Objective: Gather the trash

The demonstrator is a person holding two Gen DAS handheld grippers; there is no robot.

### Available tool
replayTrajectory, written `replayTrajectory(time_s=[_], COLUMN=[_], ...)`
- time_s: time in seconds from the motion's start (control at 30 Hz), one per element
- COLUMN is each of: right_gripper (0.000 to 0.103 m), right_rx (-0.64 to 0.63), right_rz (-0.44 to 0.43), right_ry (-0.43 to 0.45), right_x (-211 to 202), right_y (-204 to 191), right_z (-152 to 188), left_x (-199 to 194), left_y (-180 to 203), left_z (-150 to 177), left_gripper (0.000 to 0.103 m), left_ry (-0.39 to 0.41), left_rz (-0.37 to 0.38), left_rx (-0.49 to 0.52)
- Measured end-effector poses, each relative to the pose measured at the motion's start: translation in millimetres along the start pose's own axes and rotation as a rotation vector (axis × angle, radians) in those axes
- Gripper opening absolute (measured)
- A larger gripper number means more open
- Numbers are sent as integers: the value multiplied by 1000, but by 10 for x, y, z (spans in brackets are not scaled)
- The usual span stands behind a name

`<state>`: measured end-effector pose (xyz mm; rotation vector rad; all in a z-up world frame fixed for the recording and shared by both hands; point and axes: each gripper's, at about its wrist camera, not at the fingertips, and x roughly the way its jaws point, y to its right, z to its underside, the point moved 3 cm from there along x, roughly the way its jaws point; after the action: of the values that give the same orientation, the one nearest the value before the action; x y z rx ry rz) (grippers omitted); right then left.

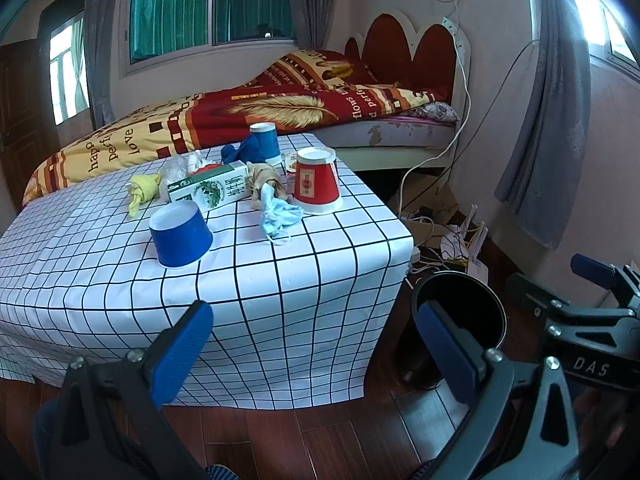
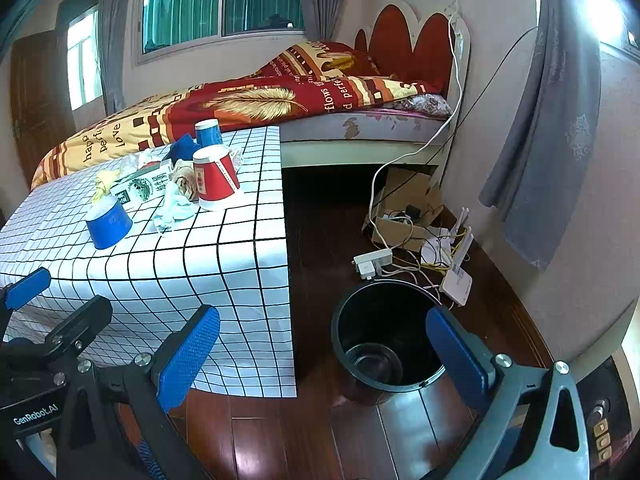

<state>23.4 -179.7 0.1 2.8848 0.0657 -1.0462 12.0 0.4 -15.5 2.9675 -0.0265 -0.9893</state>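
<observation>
Both our claws hang wide apart and empty: the left claw (image 1: pixel 316 356) low before the white grid-checked cloth surface (image 1: pixel 120 280), the right claw (image 2: pixel 324 356) beside it. The trash sits well away at twelve o'clock: an upturned blue paper cup (image 1: pixel 181 234), an upturned red paper cup (image 1: pixel 317 181), a crumpled pale-blue face mask (image 1: pixel 276 216). The round black plastic bin (image 2: pixel 384 336) stands on the floor at two o'clock of the left claw.

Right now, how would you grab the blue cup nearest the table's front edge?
The nearest blue cup stands upside down, its flat base up and wide rim on the checked tablecloth, so there is no opening to hook. I would probably come down from above with the left gripper, jaws wide open, and pinch the side walls just below the base, where the cup is narrowest.
</observation>
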Motion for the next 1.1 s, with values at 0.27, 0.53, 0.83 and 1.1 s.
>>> replayTrajectory(time_s=[0.27, 0.53, 0.83, 1.1], right_gripper=[103, 103, 103, 103], right_rx=[-3, -55, -60, -139], right_rz=[-11, -82, -167, -191], right_ry=[4, 70, -12, 44], right_x=[2, 90, 746, 1287], right_y=[-26, -201, -513, -946], right_z=[34, -107, -443, -874], left_x=[33, 127, 629, 1143], left_y=[-95, -515, -1188, -1481], left_z=[-2, -131, -205, -356], left_gripper=[103, 103, 103, 102], left_ry=[2, 18, -18, -30], left_rz=[-10, -90, -146, -203], left_rx=[-6, -49, -143, -172])
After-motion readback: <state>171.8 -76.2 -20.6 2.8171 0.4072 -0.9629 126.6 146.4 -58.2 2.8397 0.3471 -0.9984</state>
